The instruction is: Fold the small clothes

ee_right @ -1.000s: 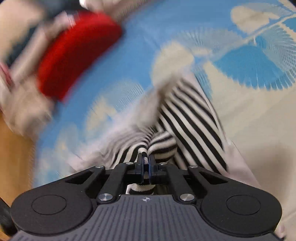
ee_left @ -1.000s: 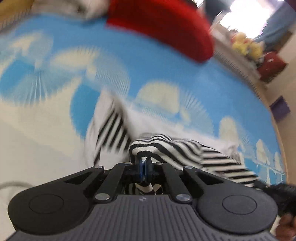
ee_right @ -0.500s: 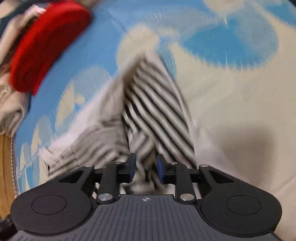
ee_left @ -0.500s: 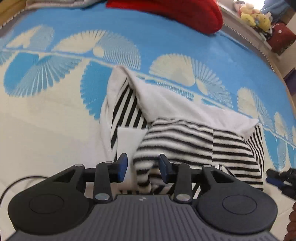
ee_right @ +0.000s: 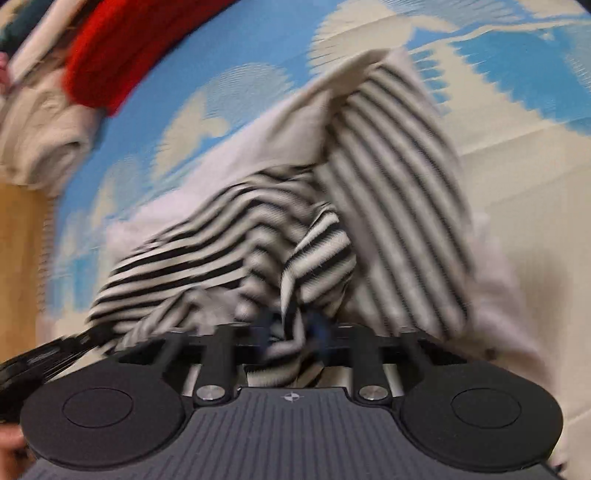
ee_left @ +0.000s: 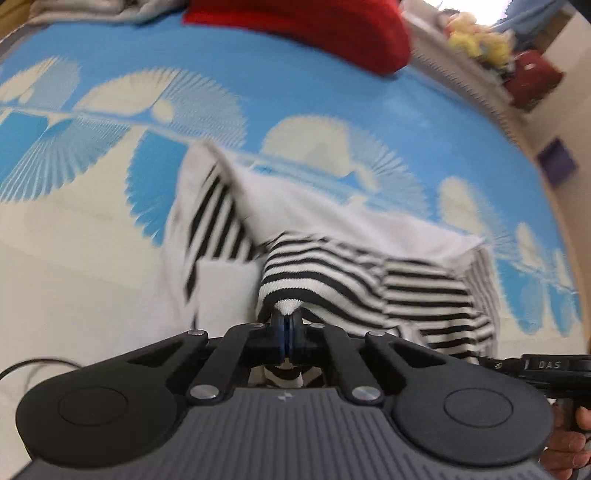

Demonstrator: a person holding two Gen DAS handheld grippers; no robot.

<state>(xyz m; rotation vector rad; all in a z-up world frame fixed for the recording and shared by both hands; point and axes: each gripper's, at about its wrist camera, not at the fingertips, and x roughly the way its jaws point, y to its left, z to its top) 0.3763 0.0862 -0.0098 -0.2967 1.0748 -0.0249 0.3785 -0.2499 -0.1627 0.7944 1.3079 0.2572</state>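
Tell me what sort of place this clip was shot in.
Probably a bedroom at home: the striped garment lies on a blue and cream patterned bedspread, other clothes are piled behind it, including a red garment, and soft toys sit on a ledge.

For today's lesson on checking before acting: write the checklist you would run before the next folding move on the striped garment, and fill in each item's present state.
1. Left gripper shut on the striped garment: ok, fabric is pinched between closed pads.
2. Right gripper shut on the garment: ok by its closing, though the picture is blurred.
3. Garment lying flat: not ok, bunched with the white lining turned up.
4. Red cloth apart from the garment: ok.
5. Bedspread smooth beneath: cannot tell.
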